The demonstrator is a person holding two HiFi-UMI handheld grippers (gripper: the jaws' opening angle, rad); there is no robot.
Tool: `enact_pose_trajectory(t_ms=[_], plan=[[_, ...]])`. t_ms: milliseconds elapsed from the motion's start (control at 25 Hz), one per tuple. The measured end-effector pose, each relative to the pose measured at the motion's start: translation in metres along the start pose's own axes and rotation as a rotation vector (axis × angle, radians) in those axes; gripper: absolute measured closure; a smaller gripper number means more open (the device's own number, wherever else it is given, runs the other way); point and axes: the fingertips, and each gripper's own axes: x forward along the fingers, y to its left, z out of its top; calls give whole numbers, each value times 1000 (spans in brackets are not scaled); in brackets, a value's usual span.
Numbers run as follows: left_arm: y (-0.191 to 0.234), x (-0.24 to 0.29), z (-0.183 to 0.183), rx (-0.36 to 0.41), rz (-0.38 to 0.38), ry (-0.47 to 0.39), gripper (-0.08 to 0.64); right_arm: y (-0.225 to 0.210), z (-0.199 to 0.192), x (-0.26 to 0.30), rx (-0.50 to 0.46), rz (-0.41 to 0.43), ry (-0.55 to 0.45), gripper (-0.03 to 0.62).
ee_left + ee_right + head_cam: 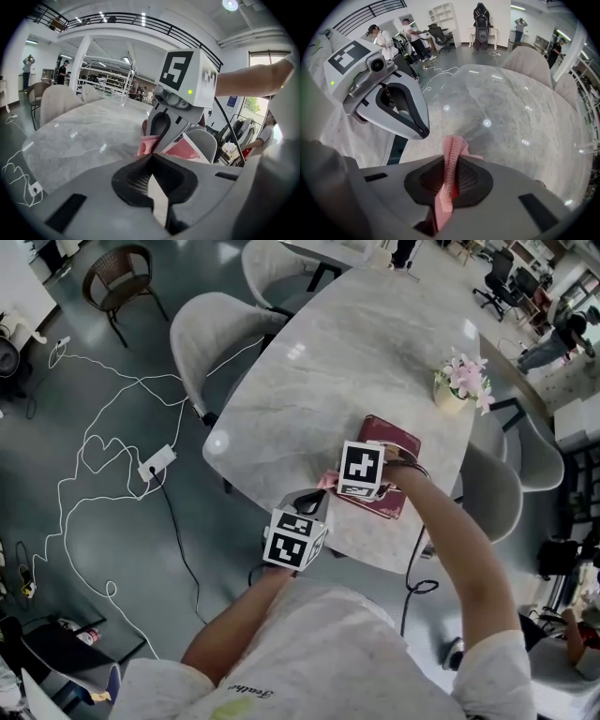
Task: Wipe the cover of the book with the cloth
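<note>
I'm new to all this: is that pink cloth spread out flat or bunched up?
Bunched up: the right tongs are shut on the cloth, pinching it into a narrow strip.

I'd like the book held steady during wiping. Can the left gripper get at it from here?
Probably, but tightly. The left gripper is at the table edge close to the book; the right gripper, shut on the cloth, stands between them, leaving perhaps only its near edge free.

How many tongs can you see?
2. The left tongs sit shut at the table edge; the right tongs pinch the pink cloth by the book.
</note>
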Motion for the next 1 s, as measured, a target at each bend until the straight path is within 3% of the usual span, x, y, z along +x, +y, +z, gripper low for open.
enact_pose_trajectory(t_ms=[520, 1000], plan=[[-10, -26, -12, -22, 60, -38, 552, 46, 5, 7, -47, 22, -34, 572], [-28, -53, -12, -1, 111, -73, 552, 94, 10, -6, -15, -6, -232, 572]])
